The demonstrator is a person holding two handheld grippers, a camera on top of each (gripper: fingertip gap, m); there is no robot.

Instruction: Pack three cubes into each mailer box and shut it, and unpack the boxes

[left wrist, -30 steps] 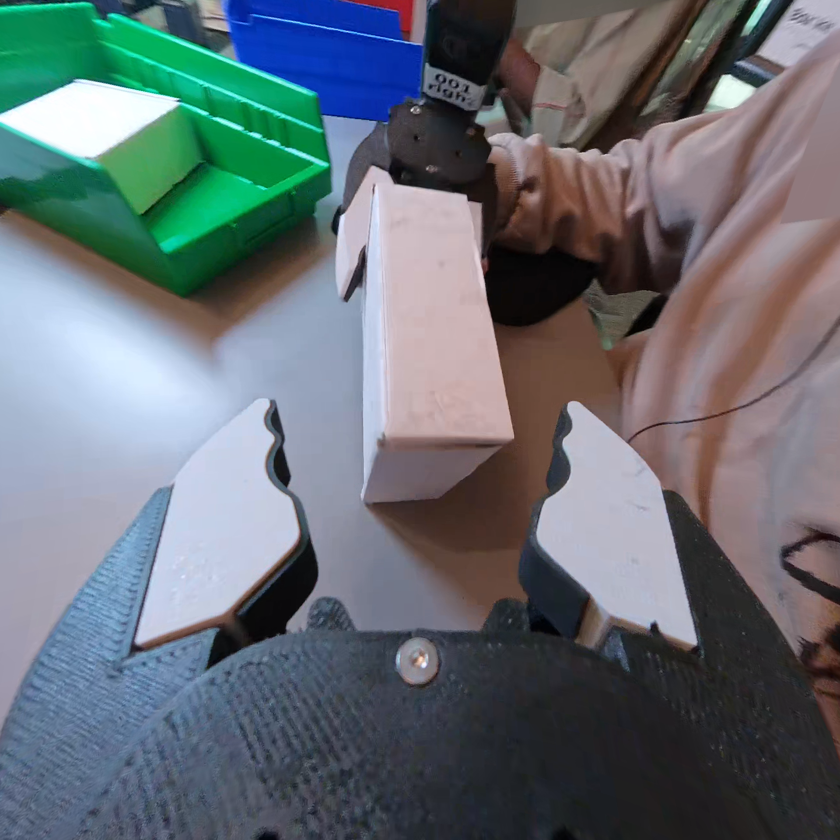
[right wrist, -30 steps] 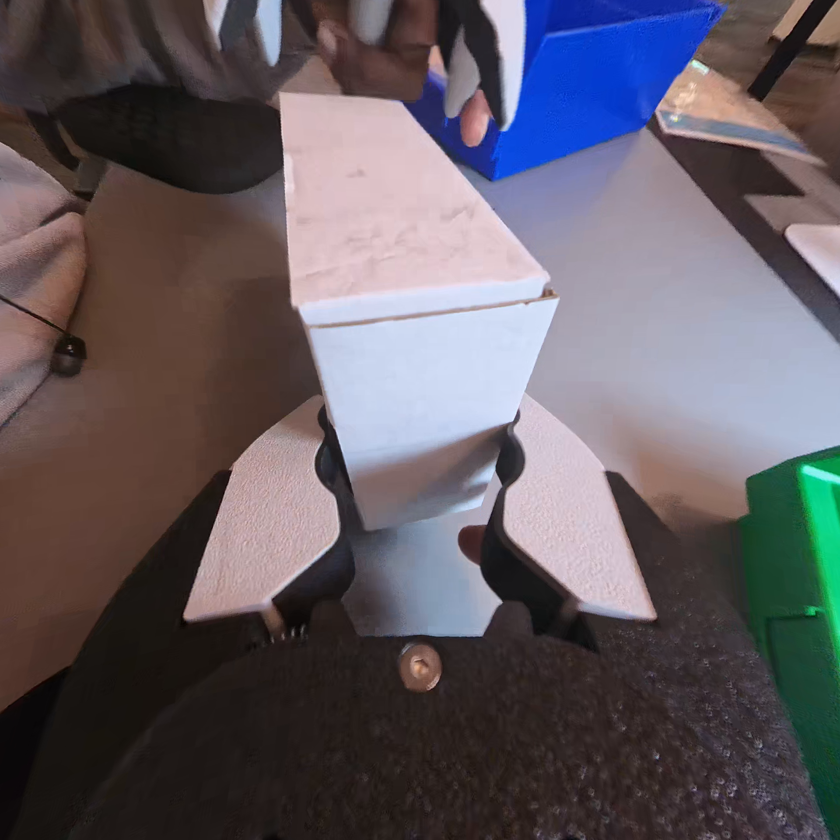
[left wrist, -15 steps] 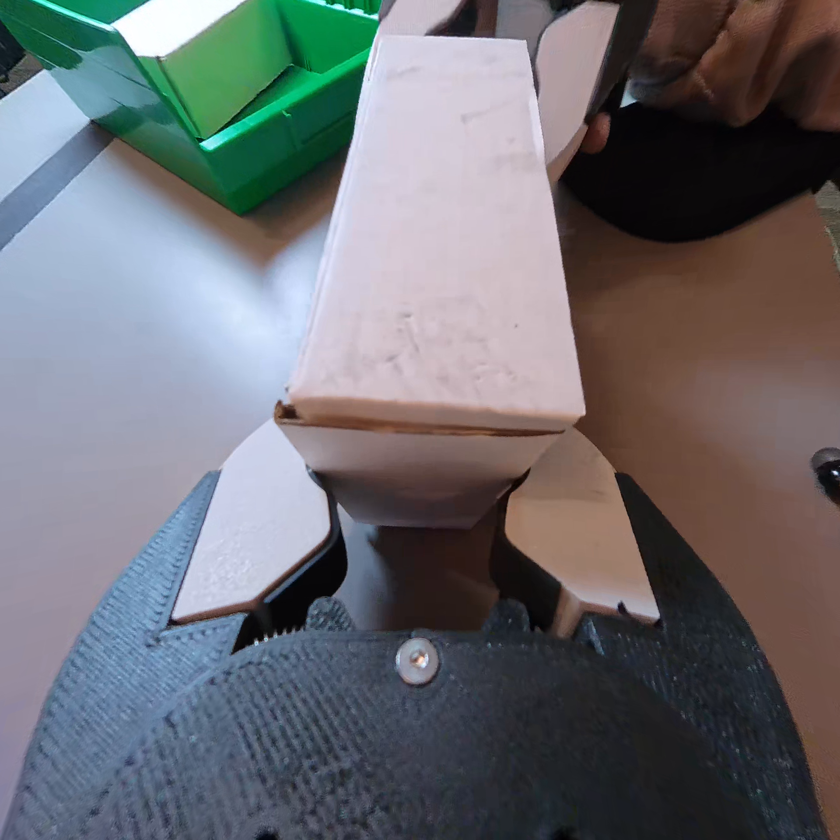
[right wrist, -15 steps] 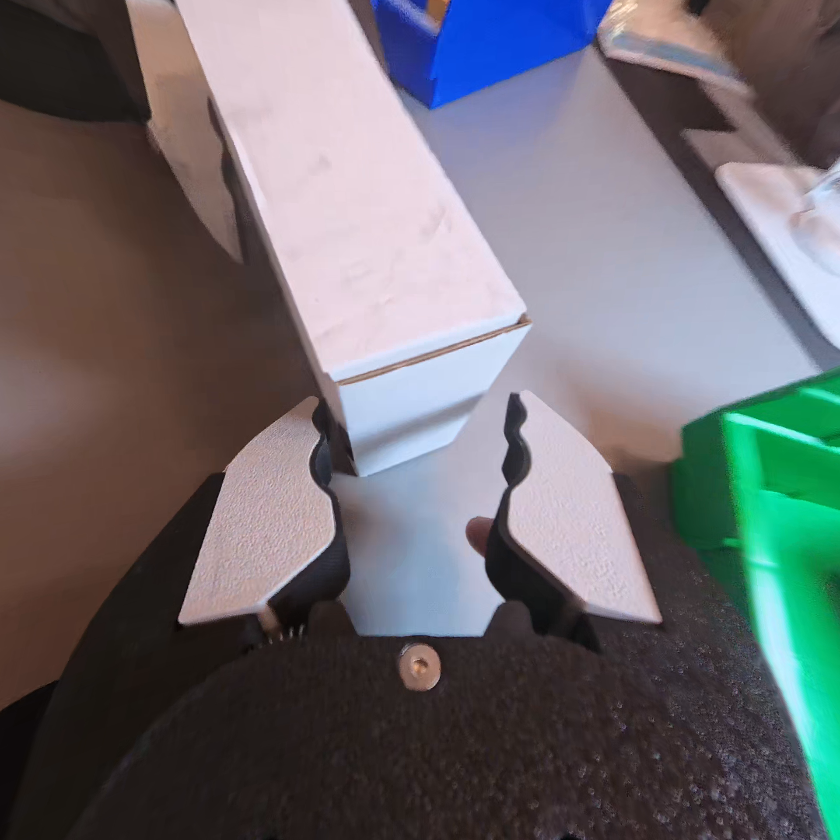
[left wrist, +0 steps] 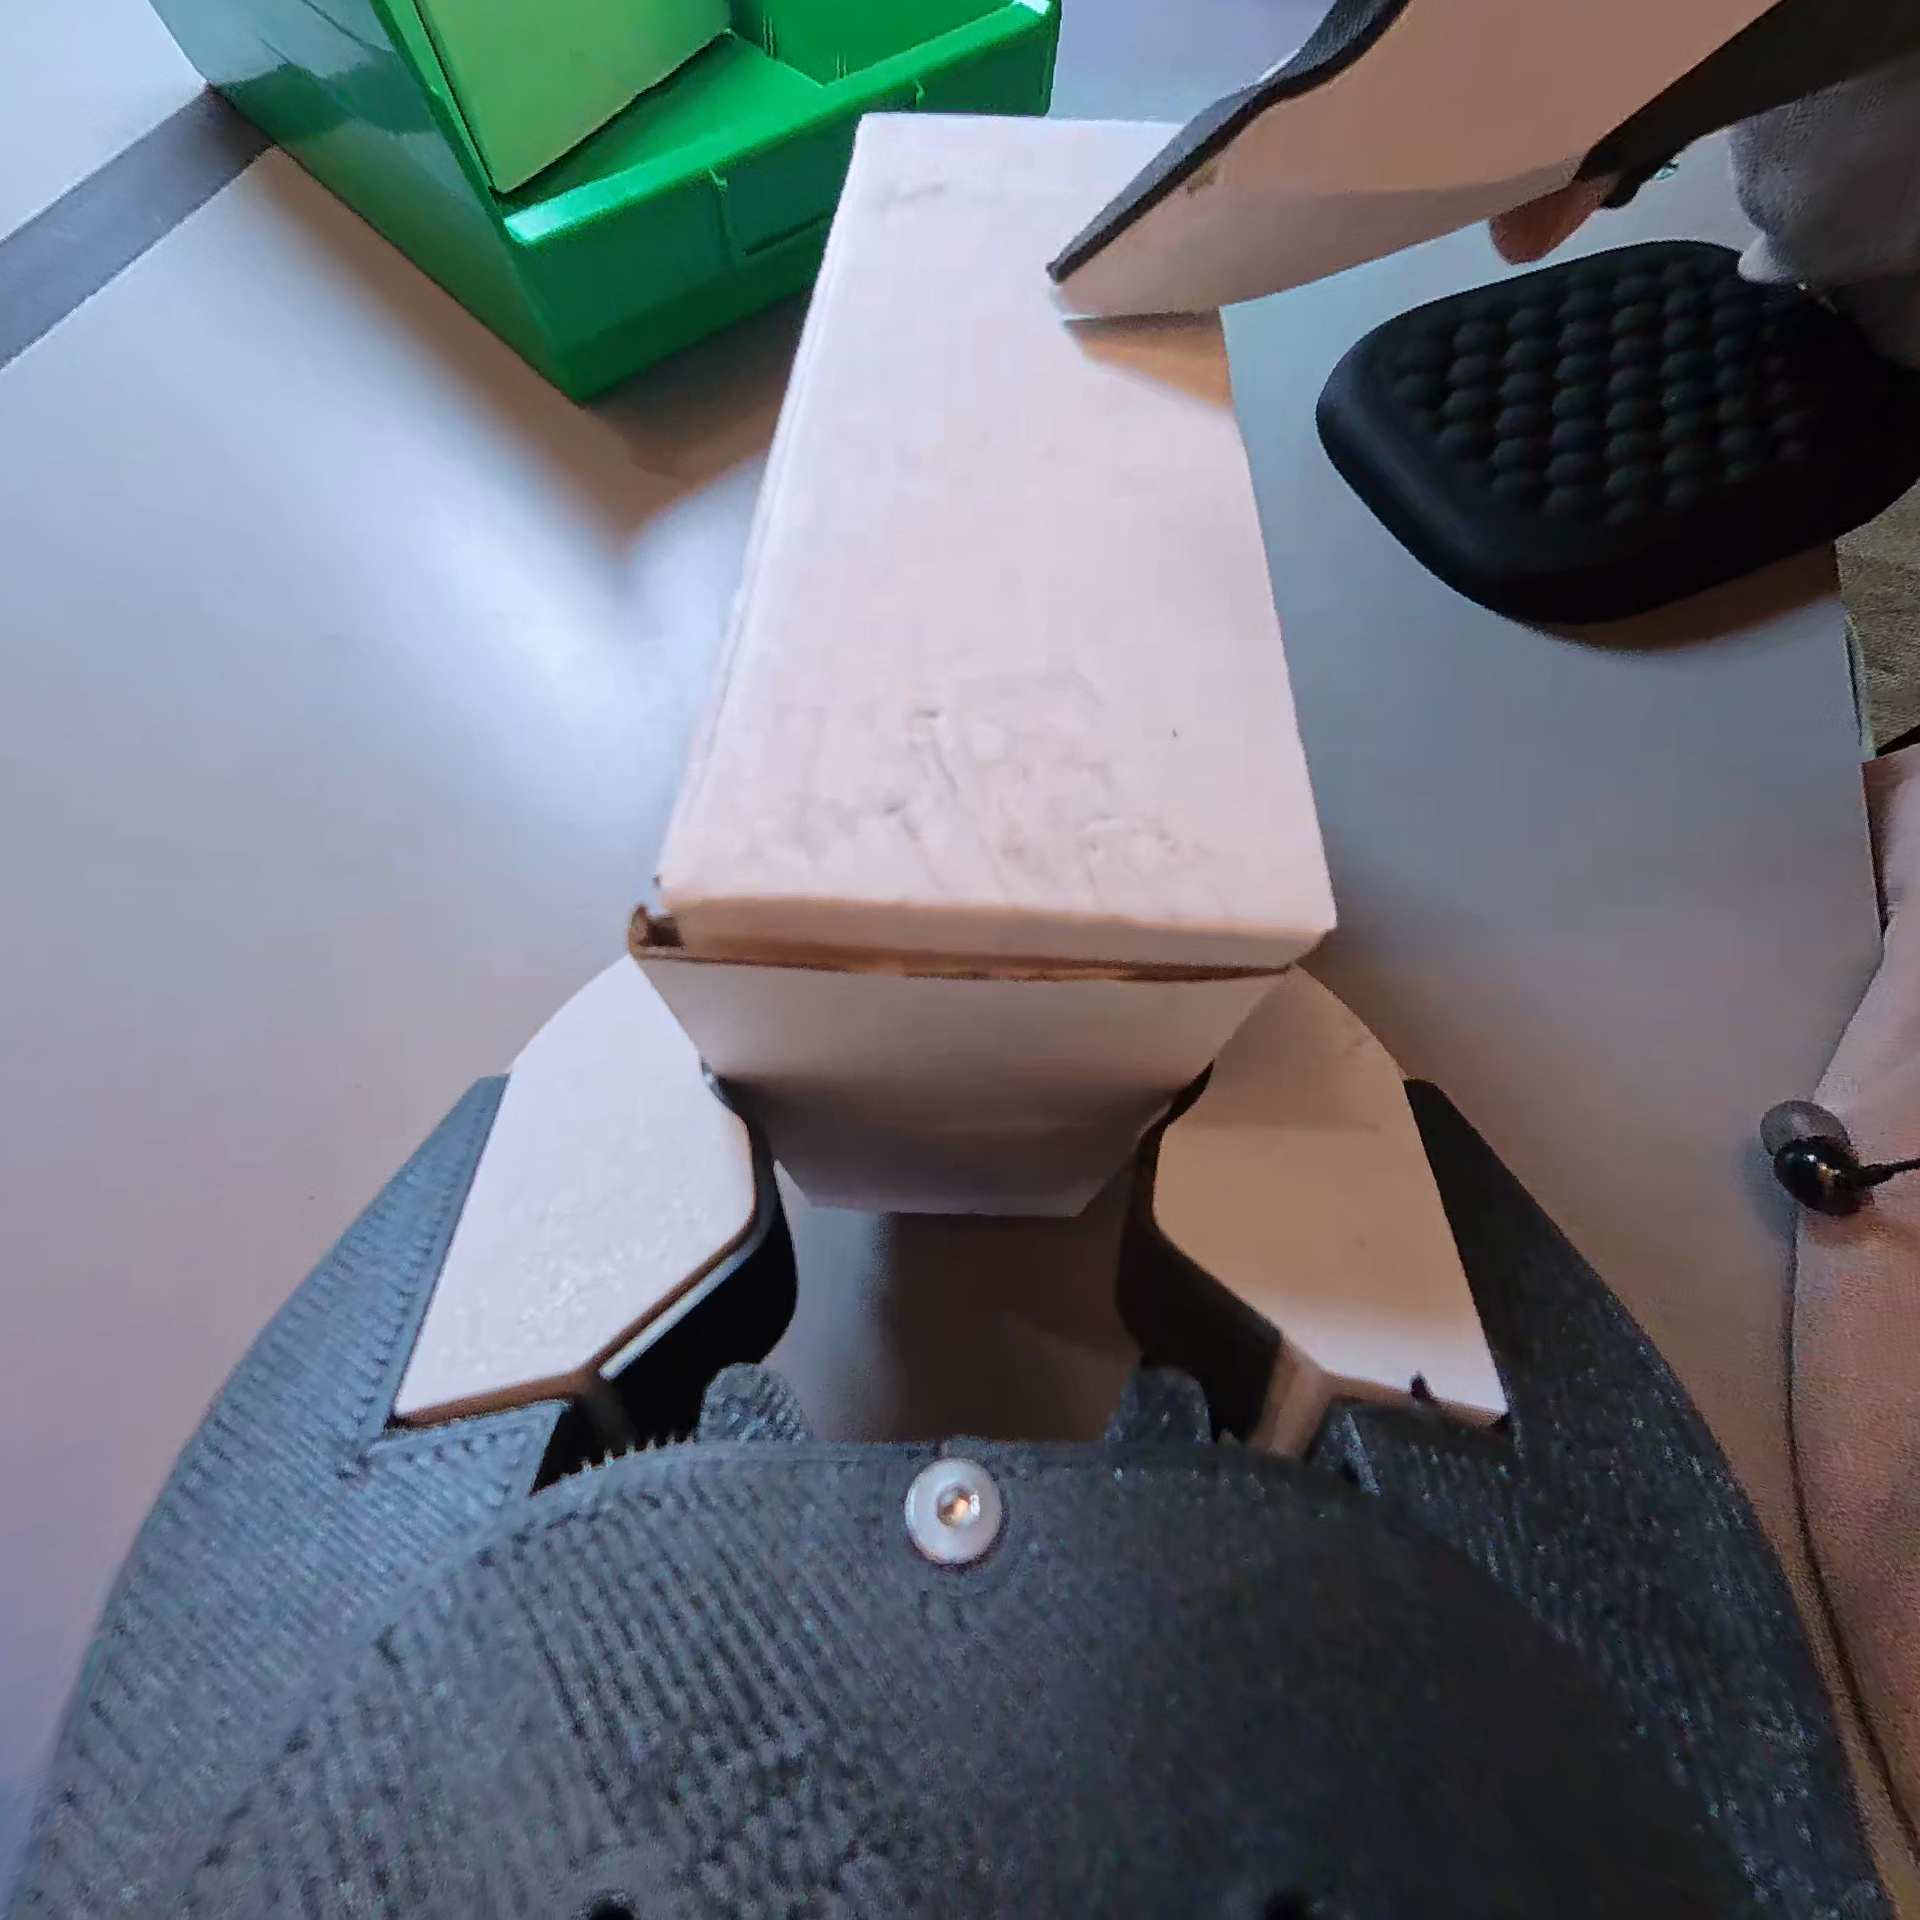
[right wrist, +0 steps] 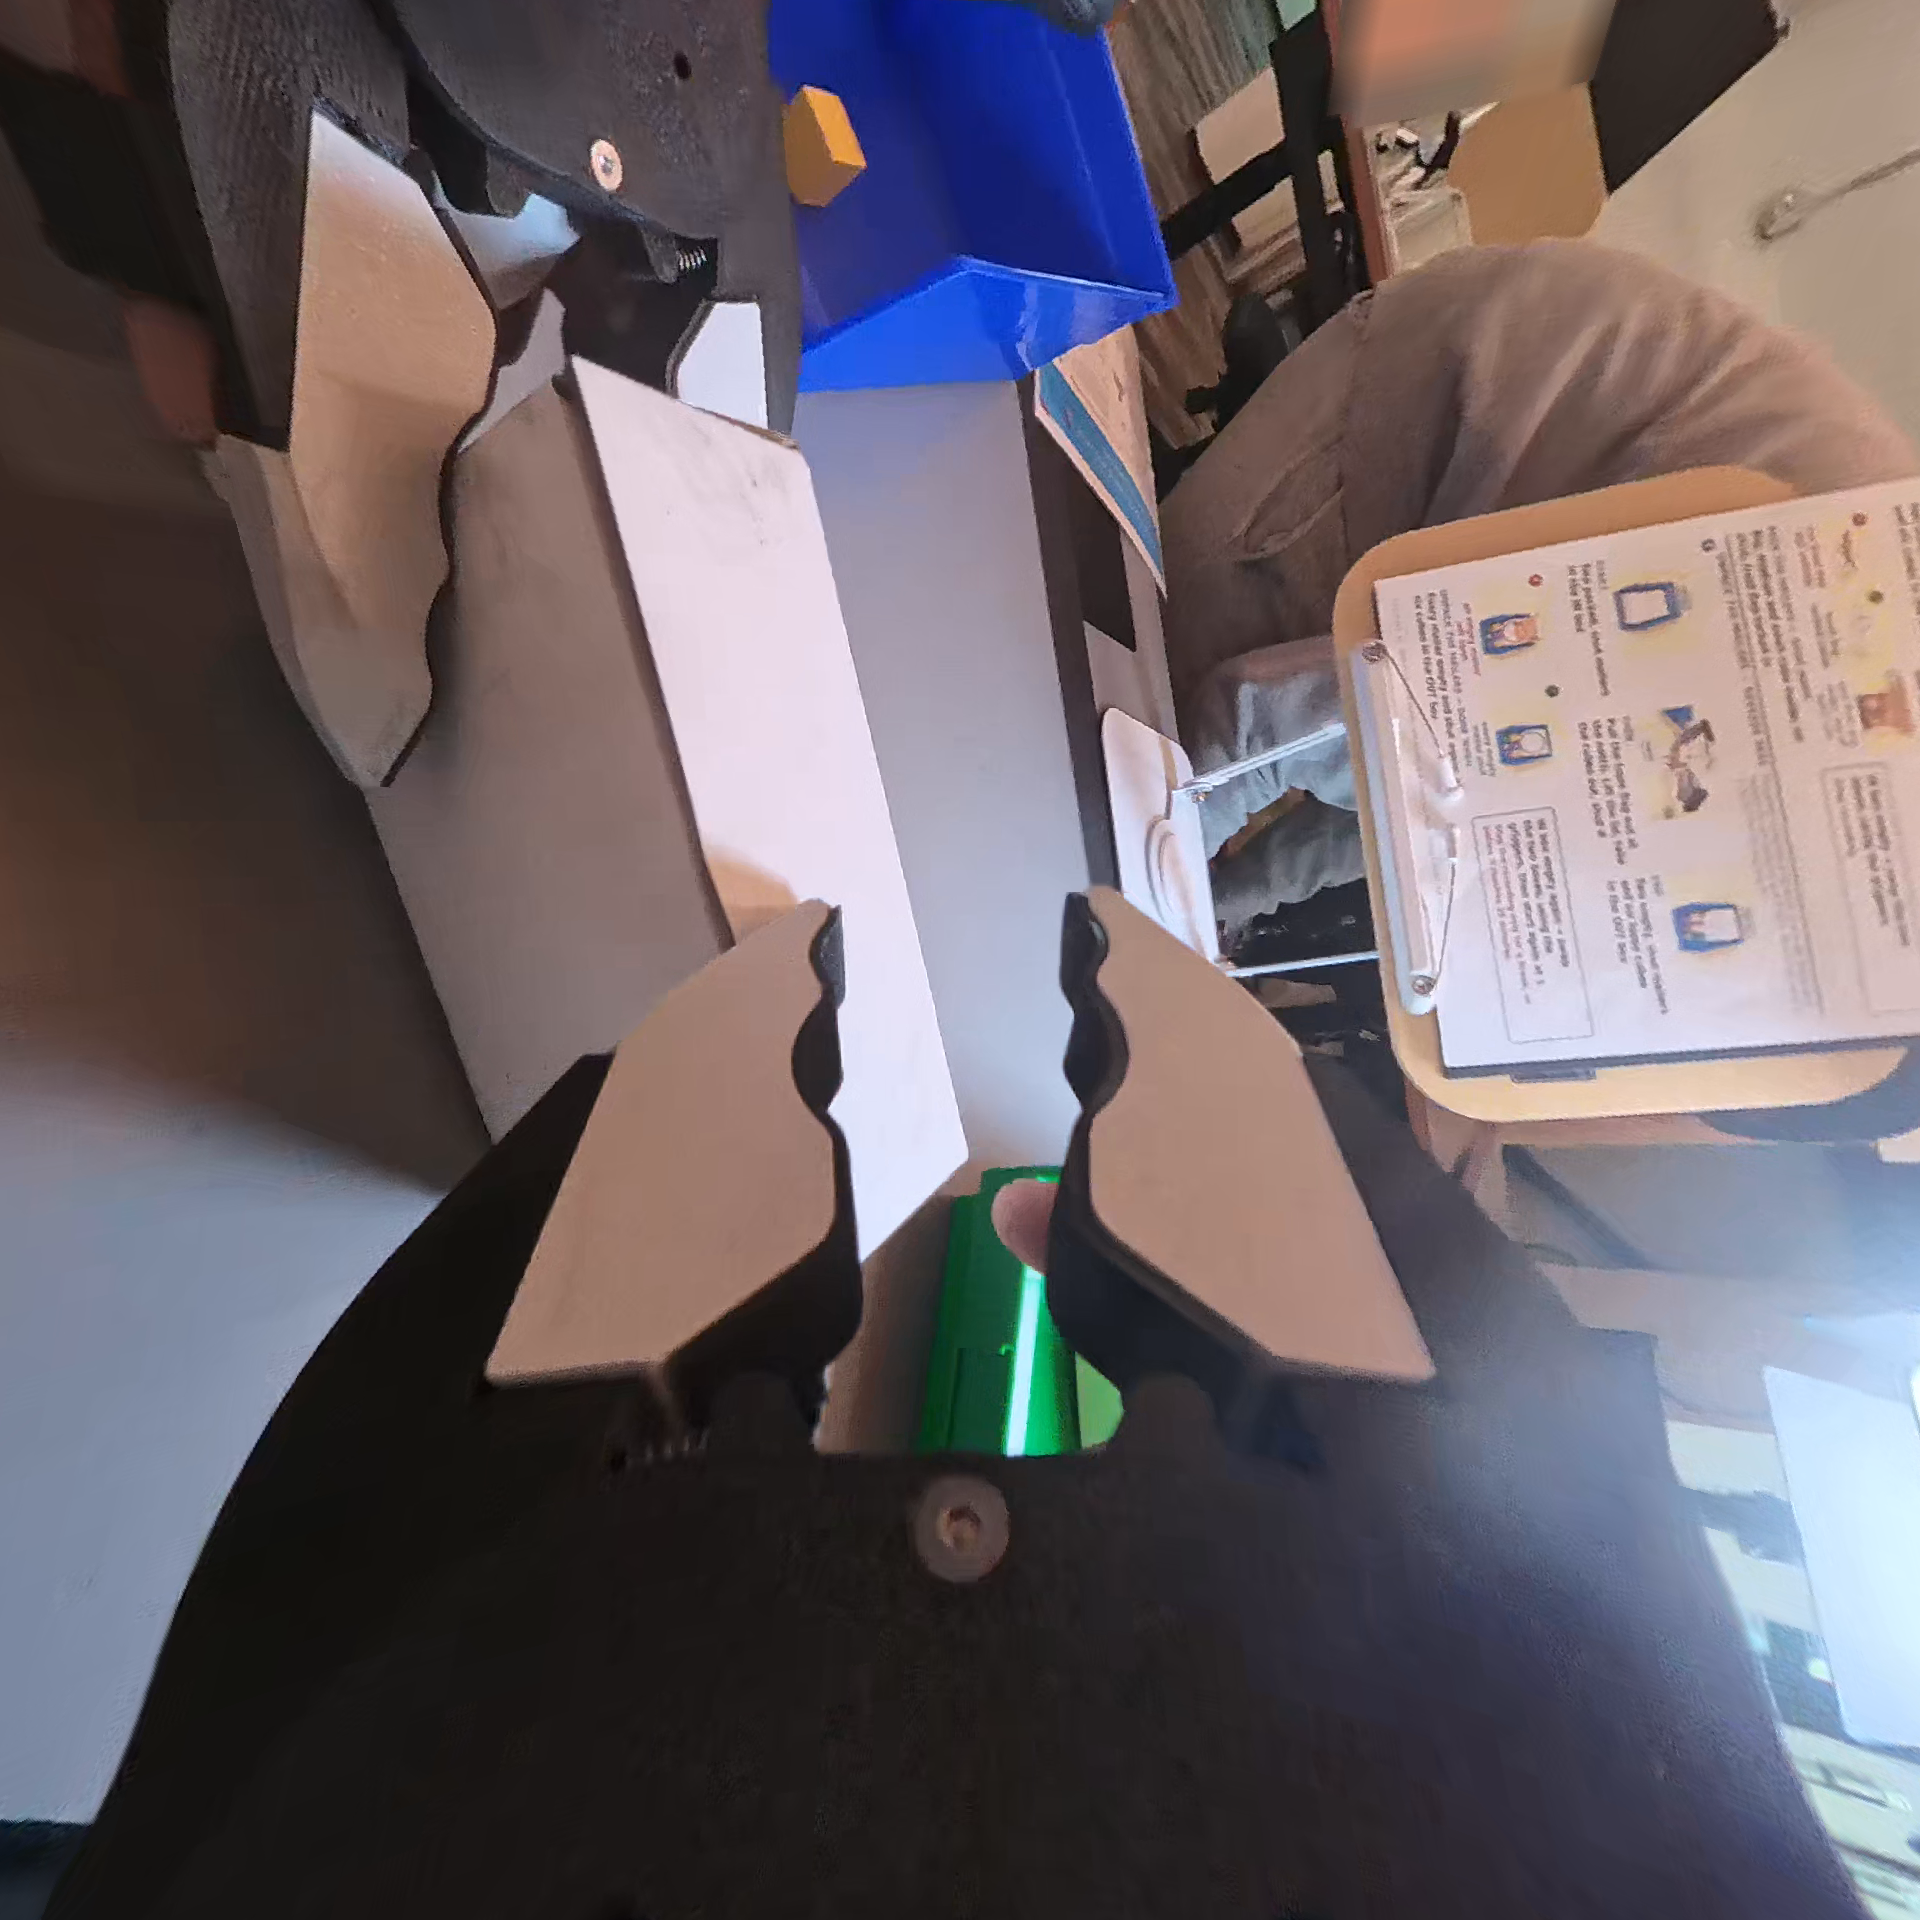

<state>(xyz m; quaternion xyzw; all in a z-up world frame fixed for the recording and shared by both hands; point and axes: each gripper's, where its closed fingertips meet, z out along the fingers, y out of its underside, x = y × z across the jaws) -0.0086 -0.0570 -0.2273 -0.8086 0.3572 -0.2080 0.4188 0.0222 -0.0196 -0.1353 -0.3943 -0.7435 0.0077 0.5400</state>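
progress: one white mailer box (left wrist: 997,644) in hand, lid shut; whether it is packed or emptied can't be told from outside. Judging by the layout, most of the task is still open.
left gripper (left wrist: 961,1153): fingers pinching the near end of the mailer box, box resting lengthwise on the grey bench (left wrist: 343,727).
right gripper (right wrist: 951,1049): fingers spread, nothing between them; hovers at the box's far end, rolled sideways, not gripping.
green bin (left wrist: 665,208): at the bench's far left edge, holds another white box (left wrist: 566,73), closed as far as visible.
blue bin (right wrist: 966,229): beyond the box in the right wrist view, one yellow cube (right wrist: 823,140) inside.
cubes in mailer: hidden, can't tell.
off-bench: clipboard with instruction sheet (right wrist: 1662,769), black textured pad (left wrist: 1621,436) near the bench's right edge.
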